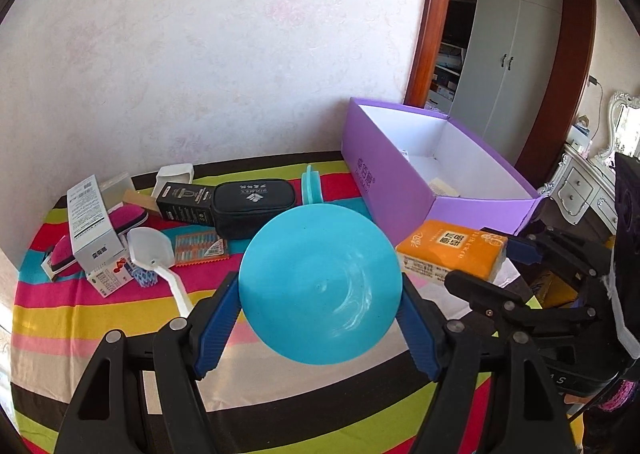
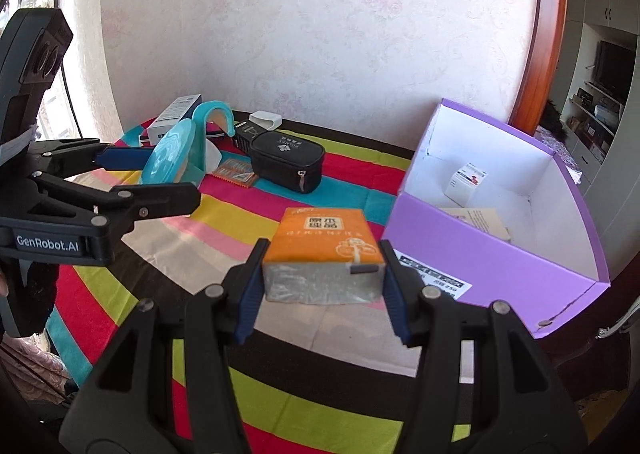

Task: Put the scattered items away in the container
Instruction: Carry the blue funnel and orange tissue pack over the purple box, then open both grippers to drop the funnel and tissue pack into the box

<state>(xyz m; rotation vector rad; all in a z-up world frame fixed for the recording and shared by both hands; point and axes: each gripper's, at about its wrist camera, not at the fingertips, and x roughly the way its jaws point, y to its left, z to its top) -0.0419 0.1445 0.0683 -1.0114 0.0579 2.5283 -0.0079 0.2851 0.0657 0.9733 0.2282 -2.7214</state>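
**Carrying two items toward the box — slip and collision risks**

Holding the round turquoise plastic scoop (image 1: 320, 286) by its bowl, the left hand-held gripper (image 1: 320, 328) has its blue pads on opposite sides of a smooth curved rim, clear of the tabletop (image 1: 100, 318). Thin contact on a curve: a tilt or a bump could pop it out. Its handle sticks out far from the grip, so it could catch the wall of the purple cardboard box (image 1: 384, 182) on the way in.

The right hand-held gripper (image 2: 322, 290) clamps the orange soft tissue pack (image 2: 326, 238) across its near end, pads narrow-set on both sides. The pack is squashy and held at one end only; it could sag or slide free.

The box sits at the right, open-topped, close to the tabletop edge; a small white carton (image 2: 468, 182) and a paper leaflet (image 2: 480, 220) already lie inside. Both grippers are close together heading for the same opening, so they could knock each other, or shove the light box.

Still scattered on the striped cloth: black zip pouch (image 2: 288, 164), white tall carton (image 1: 90, 226), clear plastic spoon (image 1: 154, 254).
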